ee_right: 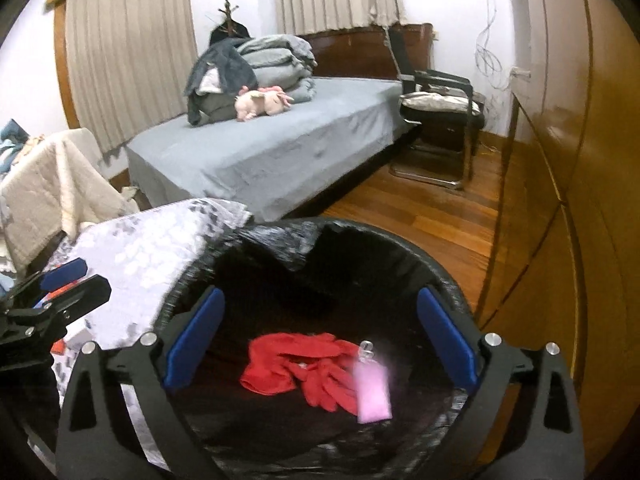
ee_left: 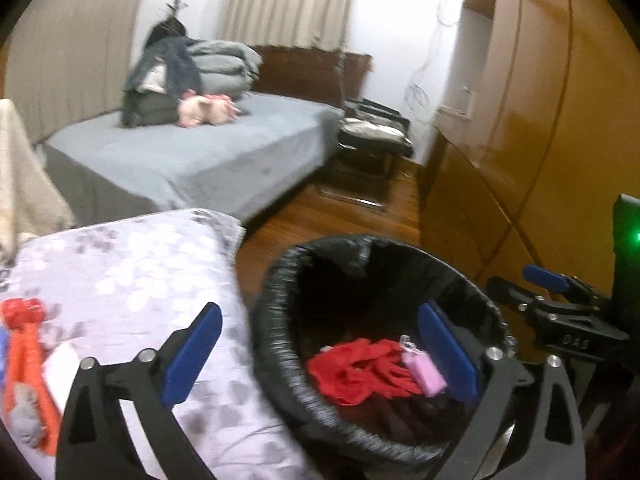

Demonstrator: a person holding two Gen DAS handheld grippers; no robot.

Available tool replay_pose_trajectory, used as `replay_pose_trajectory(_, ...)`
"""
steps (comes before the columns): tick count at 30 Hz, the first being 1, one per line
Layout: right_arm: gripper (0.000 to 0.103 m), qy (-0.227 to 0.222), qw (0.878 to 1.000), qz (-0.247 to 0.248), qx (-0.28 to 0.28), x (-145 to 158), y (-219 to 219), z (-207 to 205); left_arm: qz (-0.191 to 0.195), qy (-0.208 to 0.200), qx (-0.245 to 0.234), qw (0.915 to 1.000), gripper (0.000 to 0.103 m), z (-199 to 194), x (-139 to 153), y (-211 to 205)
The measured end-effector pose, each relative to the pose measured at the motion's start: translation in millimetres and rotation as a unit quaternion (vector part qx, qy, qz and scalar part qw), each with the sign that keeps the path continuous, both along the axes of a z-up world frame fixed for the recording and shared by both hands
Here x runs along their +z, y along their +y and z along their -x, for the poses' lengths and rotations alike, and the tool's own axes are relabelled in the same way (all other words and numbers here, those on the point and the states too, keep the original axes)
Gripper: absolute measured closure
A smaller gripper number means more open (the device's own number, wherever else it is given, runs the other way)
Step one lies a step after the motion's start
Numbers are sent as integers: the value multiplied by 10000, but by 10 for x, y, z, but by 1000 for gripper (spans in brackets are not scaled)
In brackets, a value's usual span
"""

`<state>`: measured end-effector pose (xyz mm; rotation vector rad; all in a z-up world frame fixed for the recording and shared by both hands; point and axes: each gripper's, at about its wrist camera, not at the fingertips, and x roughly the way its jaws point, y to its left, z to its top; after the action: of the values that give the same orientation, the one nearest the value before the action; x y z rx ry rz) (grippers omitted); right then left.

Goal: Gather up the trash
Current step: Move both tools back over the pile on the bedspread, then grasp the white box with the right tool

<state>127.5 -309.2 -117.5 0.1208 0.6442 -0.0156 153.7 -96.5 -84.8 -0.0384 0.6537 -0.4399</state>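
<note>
Trash bin [ee_right: 320, 248], black-lined, on wooden floor [ee_right: 432, 216] hard against flowered bedspread [ee_right: 152, 248] edge; cabinet wall [ee_right: 560, 240] near its other side. Inside bin: red glove [ee_right: 296, 372], pink bottle [ee_right: 373, 392] blurred. Right gripper [ee_right: 320, 336] over bin mouth, jaws spread wide, nothing between. Left gripper [ee_left: 320, 360] straddling bin rim and bedspread, jaws wide, empty. Orange-red items [ee_left: 28, 360] remaining on bedspread. Open floor toward chair [ee_right: 440, 120].

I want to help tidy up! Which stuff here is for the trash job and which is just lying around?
For the job:
- black-lined bin
- red glove inside it
- pink bottle inside it
- orange and red scraps on the flowered cover

Just lying around:
- pink plush toy
- folded blankets
- chair
</note>
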Motion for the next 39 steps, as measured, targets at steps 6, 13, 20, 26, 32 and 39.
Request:
replay_pose_trajectory(6, 7, -134, 9991, -8, 390, 111, 383, -66, -107, -111, 574, 9982, 6, 128, 71, 532)
replay_pose_trajectory(13, 7, -172, 9955, -15, 928, 151, 944, -210, -269, -177, 1292, 9911, 6, 286, 70, 1189)
replay_pose_trajectory(20, 7, -205, 9889, -51, 1471, 142, 1522, -297, -452, -215, 1924, 9800, 6, 453, 13, 1761)
replay_pose_trajectory(26, 7, -145, 9815, -22, 1907, 5, 2006, -354, -539, -129, 2372, 9699, 6, 564, -100, 2168)
replay_pose_trajectory(32, 7, 0, 9727, -16, 2320, -207, 2437, -424, -607, -3, 2704, 9608, 6, 638, -242, 2475)
replay_pose_trajectory(39, 7, 211, 9640, 62, 2650, -446, 2836, -473, -658, 124, 2897, 9548, 6, 651, -382, 2704)
